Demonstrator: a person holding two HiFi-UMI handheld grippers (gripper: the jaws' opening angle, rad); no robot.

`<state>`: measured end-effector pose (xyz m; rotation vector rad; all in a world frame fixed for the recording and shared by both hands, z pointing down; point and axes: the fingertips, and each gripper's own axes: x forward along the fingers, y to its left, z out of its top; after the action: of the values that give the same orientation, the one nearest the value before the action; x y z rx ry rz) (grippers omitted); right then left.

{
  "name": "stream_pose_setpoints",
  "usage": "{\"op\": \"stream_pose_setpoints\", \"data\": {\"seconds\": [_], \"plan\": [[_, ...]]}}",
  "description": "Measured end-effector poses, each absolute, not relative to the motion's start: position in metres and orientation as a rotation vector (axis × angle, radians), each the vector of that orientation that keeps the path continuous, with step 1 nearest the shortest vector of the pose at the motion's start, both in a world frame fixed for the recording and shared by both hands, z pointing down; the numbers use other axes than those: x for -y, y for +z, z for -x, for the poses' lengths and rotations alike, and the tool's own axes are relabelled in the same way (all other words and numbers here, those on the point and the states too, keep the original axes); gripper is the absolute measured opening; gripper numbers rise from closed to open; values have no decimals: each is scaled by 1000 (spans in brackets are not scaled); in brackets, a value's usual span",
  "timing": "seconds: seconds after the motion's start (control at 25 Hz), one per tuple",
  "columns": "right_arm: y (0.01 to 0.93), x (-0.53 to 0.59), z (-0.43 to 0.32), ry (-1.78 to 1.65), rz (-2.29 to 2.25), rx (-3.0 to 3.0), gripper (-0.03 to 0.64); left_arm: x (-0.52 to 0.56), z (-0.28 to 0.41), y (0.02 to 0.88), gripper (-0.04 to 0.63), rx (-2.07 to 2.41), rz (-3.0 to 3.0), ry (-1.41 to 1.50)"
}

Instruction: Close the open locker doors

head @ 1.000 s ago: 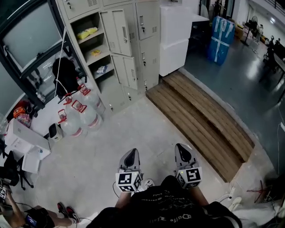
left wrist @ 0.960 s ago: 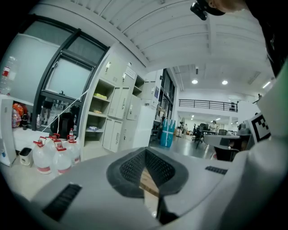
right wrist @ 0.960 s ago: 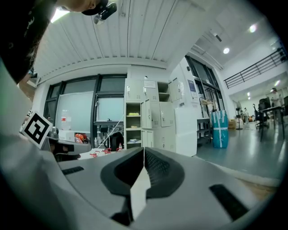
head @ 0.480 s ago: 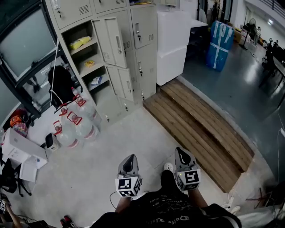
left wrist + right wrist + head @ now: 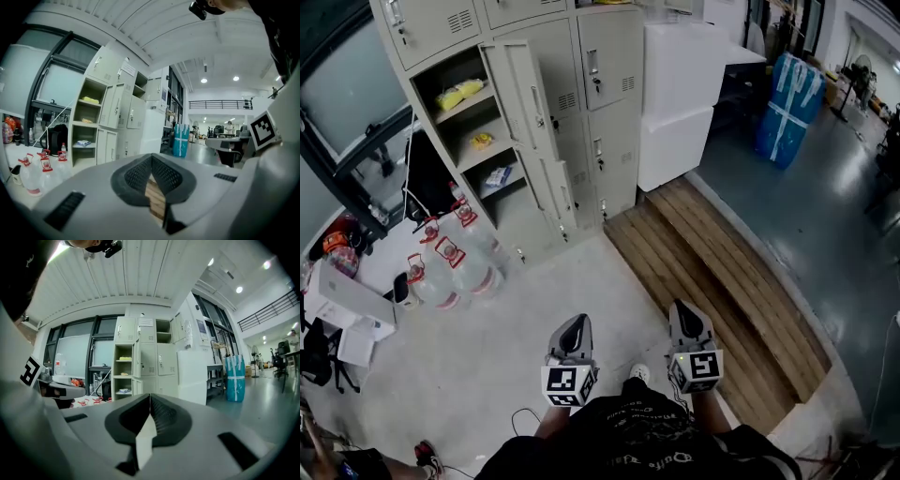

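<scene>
Pointing forward over the floor [image 5: 506, 347], the left gripper [image 5: 576, 330] and the right gripper [image 5: 684, 319] sit side by side just ahead of the person's torso. Each has its jaws pressed together at the tips with nothing between them. A wooden step [image 5: 722, 281] runs off beyond the right gripper. Toward the floor's far left edge, water jugs [image 5: 441, 267] stand just before the locker bank [image 5: 614, 112], well apart from both grippers. Its upper door [image 5: 525, 98] and lower door [image 5: 555, 192] hang swung out, baring shelves with a yellow packet [image 5: 455, 92]. A white cabinet [image 5: 680, 94] stands beside the lockers, with a blue bundle [image 5: 789, 108] farther right.
</scene>
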<state>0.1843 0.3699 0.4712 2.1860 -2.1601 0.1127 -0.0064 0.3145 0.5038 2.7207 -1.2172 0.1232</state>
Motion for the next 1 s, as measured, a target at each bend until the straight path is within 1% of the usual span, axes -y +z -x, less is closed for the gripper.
{"op": "stream_pose_setpoints", "data": {"seconds": [0.16, 0.4, 1.0], "plan": [[476, -348, -229, 142, -2158, 2172, 6, -295, -39, 501, 8, 1245, -2712, 132], [485, -329, -273, 170, -2103, 2196, 5, -278, -82, 505, 8, 1278, -2672, 133], [491, -292, -301, 172, -2134, 2180, 5, -223, -95, 517, 8, 1323, -2620, 119]]}}
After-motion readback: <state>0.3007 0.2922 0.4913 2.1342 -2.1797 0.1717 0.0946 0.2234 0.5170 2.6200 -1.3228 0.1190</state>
